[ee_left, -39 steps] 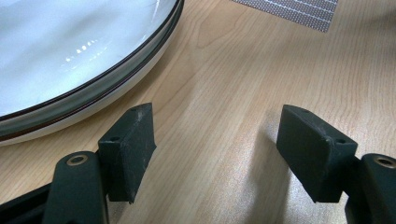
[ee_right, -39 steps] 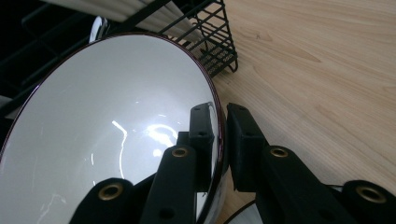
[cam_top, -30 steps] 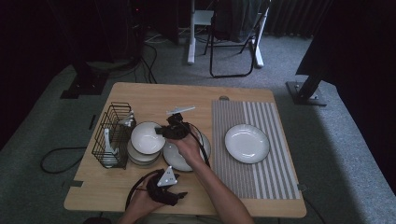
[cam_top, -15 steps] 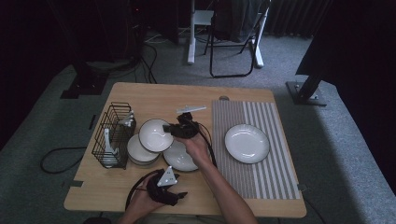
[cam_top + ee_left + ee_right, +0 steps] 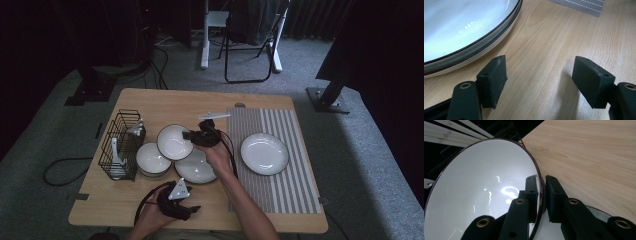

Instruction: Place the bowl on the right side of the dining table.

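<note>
A white bowl with a dark rim [image 5: 174, 141] is clamped at its rim by the right tongs [image 5: 192, 135], one jaw inside the bowl and the other outside against the wall, as is seen closely in the right gripper view, where the bowl [image 5: 481, 192] is pinched by the right tongs [image 5: 541, 192]. The bowl is held tilted above the counter [image 5: 165, 102], left of the counter's middle, just above and beside a second white bowl [image 5: 152, 159] that is seated nearer the left edge. A shallow white plate [image 5: 196, 167] is set just below the held bowl, towards the near edge.

A black wire rack [image 5: 120, 145] is placed by the left edge, with white utensils stood in it. A grey striped mat [image 5: 295, 190] is spread over the right half of the counter, and a white plate [image 5: 264, 153] is laid on it, well apart from the held bowl.

The left tongs [image 5: 187, 211] are rested near the near edge, left of the middle, with the jaws stood wide apart and nothing between them. In the left gripper view the left tongs [image 5: 540, 77] are seen open over bare wood, with the stacked rim of the shallow plate [image 5: 469, 32] just beyond one jaw.
</note>
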`<state>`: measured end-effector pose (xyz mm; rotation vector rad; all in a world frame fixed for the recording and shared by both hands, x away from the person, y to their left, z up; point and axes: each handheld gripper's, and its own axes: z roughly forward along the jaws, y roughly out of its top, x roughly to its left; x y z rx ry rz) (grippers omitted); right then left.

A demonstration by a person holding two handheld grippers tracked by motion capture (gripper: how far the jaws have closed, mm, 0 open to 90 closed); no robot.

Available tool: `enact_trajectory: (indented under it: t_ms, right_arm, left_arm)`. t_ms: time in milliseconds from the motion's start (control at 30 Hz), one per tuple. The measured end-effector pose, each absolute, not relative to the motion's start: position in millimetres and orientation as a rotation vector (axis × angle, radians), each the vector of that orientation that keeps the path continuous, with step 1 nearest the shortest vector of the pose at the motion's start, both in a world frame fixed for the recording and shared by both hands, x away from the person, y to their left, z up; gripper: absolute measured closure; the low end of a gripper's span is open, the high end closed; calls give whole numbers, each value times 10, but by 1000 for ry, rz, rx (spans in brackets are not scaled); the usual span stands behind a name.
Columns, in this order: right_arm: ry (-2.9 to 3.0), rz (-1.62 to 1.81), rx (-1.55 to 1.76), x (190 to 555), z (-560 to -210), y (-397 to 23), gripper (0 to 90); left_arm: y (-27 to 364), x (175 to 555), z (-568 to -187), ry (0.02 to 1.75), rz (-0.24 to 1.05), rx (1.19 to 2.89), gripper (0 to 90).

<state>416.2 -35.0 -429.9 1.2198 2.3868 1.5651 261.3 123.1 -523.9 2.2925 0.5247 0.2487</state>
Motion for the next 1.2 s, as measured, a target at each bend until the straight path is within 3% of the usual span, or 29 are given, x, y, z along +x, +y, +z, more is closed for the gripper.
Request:
enact_trajectory:
  t_ms: [1200]
  right_arm:
    - [2284, 1560, 1346, 4224, -4409, -785, 813]
  left_arm:
    - [1227, 2612, -5241, 528, 242, 2290, 284]
